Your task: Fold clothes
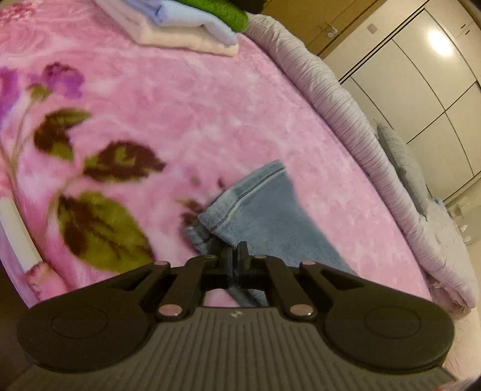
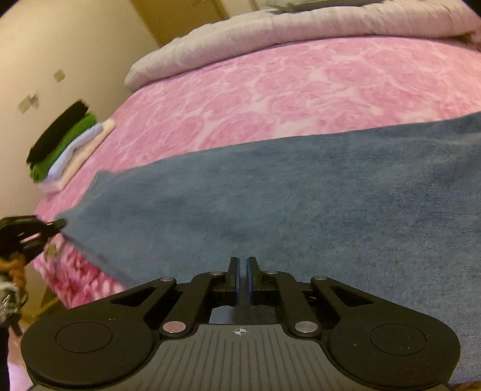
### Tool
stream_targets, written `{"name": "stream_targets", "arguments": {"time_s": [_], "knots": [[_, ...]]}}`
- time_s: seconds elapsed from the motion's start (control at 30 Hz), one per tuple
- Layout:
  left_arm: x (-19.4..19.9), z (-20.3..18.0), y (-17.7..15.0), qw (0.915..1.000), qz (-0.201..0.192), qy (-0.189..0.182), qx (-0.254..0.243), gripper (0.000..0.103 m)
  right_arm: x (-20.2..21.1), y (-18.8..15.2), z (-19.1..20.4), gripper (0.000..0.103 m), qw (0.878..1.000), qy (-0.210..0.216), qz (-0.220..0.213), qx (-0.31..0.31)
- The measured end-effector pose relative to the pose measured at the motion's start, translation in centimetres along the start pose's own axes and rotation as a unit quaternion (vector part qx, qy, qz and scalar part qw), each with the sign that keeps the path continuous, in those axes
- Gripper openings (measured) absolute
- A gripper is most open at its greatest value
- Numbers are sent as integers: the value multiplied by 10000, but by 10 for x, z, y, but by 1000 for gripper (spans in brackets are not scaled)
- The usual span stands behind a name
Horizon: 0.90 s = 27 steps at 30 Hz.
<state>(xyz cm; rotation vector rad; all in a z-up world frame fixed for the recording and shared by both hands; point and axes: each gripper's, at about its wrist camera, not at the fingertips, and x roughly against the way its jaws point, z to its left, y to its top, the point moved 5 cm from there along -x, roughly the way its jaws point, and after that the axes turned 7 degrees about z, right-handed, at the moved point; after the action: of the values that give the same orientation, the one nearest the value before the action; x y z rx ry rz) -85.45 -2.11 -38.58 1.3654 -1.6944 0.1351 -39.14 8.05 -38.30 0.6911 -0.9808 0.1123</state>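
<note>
A blue garment (image 2: 300,192) with a fuzzy face lies stretched across the pink floral blanket (image 2: 270,90). In the left wrist view its stitched hem corner (image 1: 240,195) rises off the blanket. My left gripper (image 1: 236,251) is shut on the garment's edge, with fabric pinched between the fingers. The right wrist view shows that same left gripper (image 2: 58,224) at the far left, holding the garment's corner beyond the bed's edge. My right gripper (image 2: 243,267) sits low over the garment's near edge, its jaws nearly together with blue fabric running under and between them.
A stack of folded clothes (image 1: 192,27), cream, pale blue, green and black, sits at the blanket's far end, also seen as the stack (image 2: 66,144). A rolled grey-lilac duvet (image 1: 345,120) runs along the bed's far side. Wardrobe doors (image 1: 421,75) stand beyond it.
</note>
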Motion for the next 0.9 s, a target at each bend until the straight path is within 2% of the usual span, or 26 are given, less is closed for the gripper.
{"name": "stream_targets", "arguments": {"time_s": [0.1, 0.17, 0.23, 0.33, 0.53, 0.9], "knots": [[1, 0, 0, 10000, 11, 10, -15, 1, 4, -10, 22, 7, 9959, -187, -51, 880], [1, -2, 1, 10000, 12, 13, -6, 1, 1, -21, 40, 7, 9857, -374, -107, 1638], [1, -3, 1, 10000, 13, 15, 4, 1, -3, -31, 57, 7, 9692, -563, -160, 2390], [2, -2, 2, 10000, 20, 21, 12, 1, -9, -46, 81, 7, 9378, -791, -217, 3374], [4, 0, 2, 10000, 43, 40, -35, 1, -22, -62, 90, 7, 9110, -1036, -108, 3990], [3, 1, 1, 10000, 62, 23, -27, 2, -31, -73, 97, 7, 8857, -1276, -51, 4464]]}}
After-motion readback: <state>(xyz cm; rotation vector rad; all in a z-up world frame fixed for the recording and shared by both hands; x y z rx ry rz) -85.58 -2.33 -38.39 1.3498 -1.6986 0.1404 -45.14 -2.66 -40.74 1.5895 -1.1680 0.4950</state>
